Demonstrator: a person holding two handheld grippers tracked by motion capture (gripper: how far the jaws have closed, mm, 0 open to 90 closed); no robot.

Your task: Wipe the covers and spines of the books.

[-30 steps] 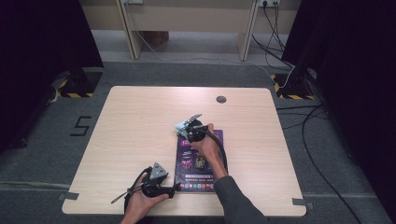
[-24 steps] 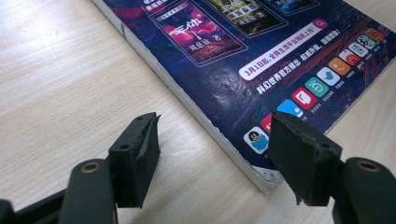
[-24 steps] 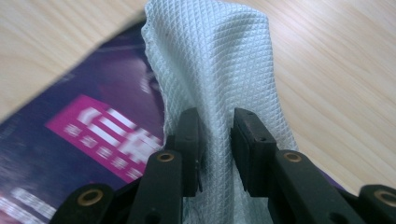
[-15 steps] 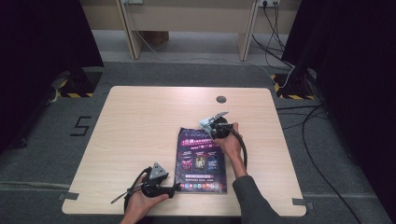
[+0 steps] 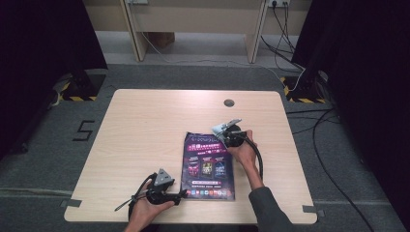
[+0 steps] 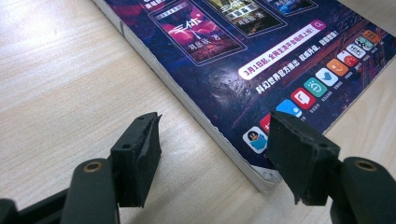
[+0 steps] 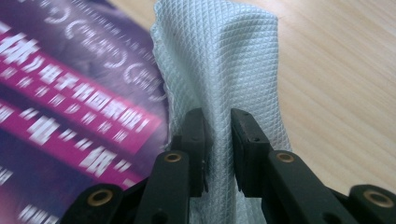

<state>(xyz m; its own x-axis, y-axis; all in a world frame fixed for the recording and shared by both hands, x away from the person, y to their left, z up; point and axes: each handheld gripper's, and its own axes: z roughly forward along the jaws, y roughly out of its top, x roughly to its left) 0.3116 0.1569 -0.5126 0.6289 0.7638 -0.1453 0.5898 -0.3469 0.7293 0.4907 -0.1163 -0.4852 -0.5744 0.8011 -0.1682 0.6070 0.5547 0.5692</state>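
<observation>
High view: the right tool sits at the magazine's far right corner, mid-surface; the left tool rests at its near left corner

Left tool view: jaws half open, straddling that corner, gripping nothing

Right tool view: jaws, just closing, pinch a pale cloth

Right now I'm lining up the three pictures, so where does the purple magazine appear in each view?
High view: the magazine lies flat, right of the table's middle, toward the near edge.
Left gripper view: its near corner runs across the upper right, with the left tool astride its edge.
Right gripper view: its blurred cover spans the left half.
Shared landmark: the pale wood tabletop beside the magazine.
</observation>
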